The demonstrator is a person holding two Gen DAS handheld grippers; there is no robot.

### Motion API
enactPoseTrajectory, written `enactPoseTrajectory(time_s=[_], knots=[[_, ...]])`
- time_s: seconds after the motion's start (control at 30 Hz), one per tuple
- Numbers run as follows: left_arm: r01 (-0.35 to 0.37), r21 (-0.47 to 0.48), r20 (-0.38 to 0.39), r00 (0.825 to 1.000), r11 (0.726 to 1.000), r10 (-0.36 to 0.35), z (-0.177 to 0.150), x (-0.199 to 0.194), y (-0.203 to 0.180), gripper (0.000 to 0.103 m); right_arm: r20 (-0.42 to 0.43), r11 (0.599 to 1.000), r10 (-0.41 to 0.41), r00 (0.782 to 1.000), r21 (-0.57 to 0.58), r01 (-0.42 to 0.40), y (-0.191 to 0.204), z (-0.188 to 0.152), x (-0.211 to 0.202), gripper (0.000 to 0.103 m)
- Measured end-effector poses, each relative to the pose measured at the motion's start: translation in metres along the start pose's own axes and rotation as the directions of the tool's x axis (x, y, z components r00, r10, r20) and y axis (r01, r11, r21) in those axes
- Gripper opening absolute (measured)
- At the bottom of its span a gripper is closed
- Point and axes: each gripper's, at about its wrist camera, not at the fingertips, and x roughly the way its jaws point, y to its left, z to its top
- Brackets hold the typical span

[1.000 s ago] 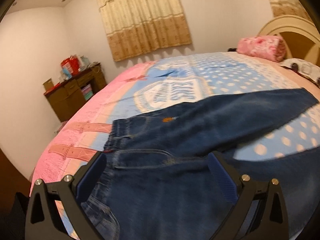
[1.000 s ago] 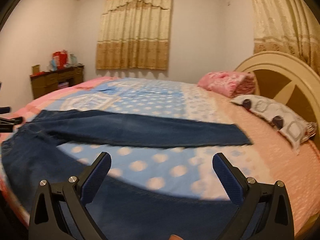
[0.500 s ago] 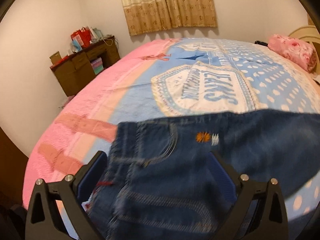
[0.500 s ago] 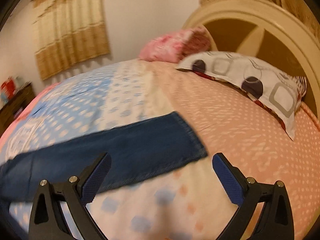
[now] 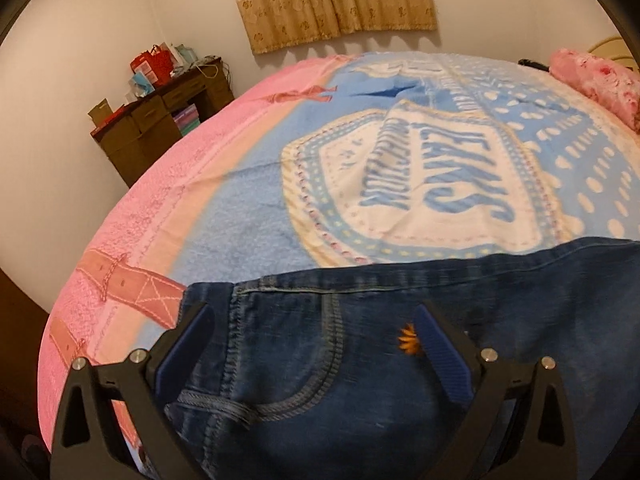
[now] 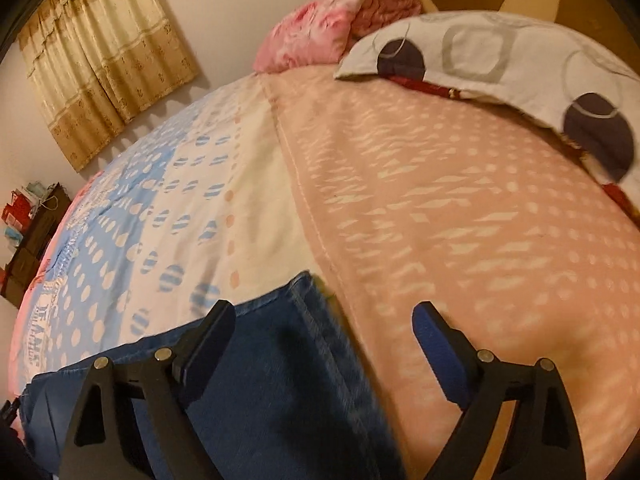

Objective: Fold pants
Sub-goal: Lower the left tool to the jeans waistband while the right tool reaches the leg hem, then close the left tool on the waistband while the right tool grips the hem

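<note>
Jeans (image 5: 360,380) lie spread flat on the bed (image 5: 248,216), on its near part by the front edge, and each tool sits over one end of them — a placing that suits taking both ends at once for a first fold. The left tool (image 5: 312,344) hangs spread wide over the waist end, its blue pads either side of the pocket seam and the small orange embroidery (image 5: 408,340), pinching nothing; the waistband corner shows just left of its left finger, near the bed's pink foot-end border. The right tool (image 6: 324,332) is likewise spread and empty, poised over the leg hem (image 6: 316,320), its left finger above denim and its right above bare peach blanket. Judging by both views, the long axis of the jeans runs along the bed's near edge: waist toward the foot end, by the dresser (image 5: 160,120), hem pointing toward the headboard end where the patterned pillow (image 6: 500,52) and pink pillow (image 6: 320,36) rest — so a hem-to-waist or leg-over-leg fold looks likely next.
</note>
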Motion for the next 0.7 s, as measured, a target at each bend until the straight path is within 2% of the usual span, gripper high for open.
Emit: enactPoseTrajectory(time_s=[0.1,0.17,0.27,0.3,0.37,0.4,0.43,0.47,0.5,0.57,0.7], knots=[[-0.008,-0.007,-0.015,1.000,1.000,0.008,-0.001,0.008,0.015,0.102,-0.032,1.000,0.029,0.999,0.005,-0.029,-0.003,0.003,0.013,0.086],[-0.019,-0.009,-0.019,1.000,1.000,0.019,-0.002,0.012,0.023,0.102,-0.031,0.998,0.054,0.998,-0.012,-0.054,0.000,0.004,0.014,0.086],[-0.027,-0.025,-0.036,0.999,0.999,0.026,-0.006,0.017,0.039,0.102,-0.061,0.989,0.147,0.987,-0.018,-0.148,0.008,0.003,0.016,0.084],[-0.032,-0.027,-0.043,0.999,0.999,0.031,-0.007,0.019,0.044,0.102,-0.073,0.985,0.169,0.983,-0.031,-0.172,0.013,0.002,0.017,0.079],[-0.043,-0.031,-0.051,0.998,0.999,0.041,-0.010,0.020,0.053,0.102,-0.085,0.984,0.152,0.985,-0.079,-0.158,0.026,-0.001,0.020,0.078],[-0.041,-0.039,-0.058,0.998,0.998,0.039,-0.011,0.021,0.060,0.102,-0.088,0.986,0.138,0.987,-0.088,-0.145,0.029,-0.001,0.022,0.068],[-0.036,-0.044,-0.063,0.997,0.998,0.033,-0.012,0.021,0.063,0.102,-0.096,0.986,0.132,0.987,-0.086,-0.140,0.030,-0.001,0.025,0.038],[-0.029,-0.051,-0.068,0.997,0.998,0.026,-0.013,0.021,0.068,0.102,-0.093,0.991,0.101,0.991,-0.079,-0.108,0.028,-0.001,0.027,0.027],[-0.022,-0.057,-0.073,0.997,0.998,0.018,-0.013,0.020,0.075,0.102,-0.093,0.993,0.096,0.991,-0.063,-0.102,0.025,-0.001,0.028,0.020],[-0.005,-0.060,-0.078,0.997,0.998,0.000,-0.015,0.021,0.084,0.102,-0.084,0.991,0.134,0.987,-0.019,-0.136,0.017,-0.001,0.027,0.016],[0.032,-0.068,-0.094,0.995,0.997,-0.038,-0.015,0.027,0.097,0.102,-0.066,0.991,0.130,0.989,-0.022,-0.132,0.017,-0.005,0.026,0.016]])
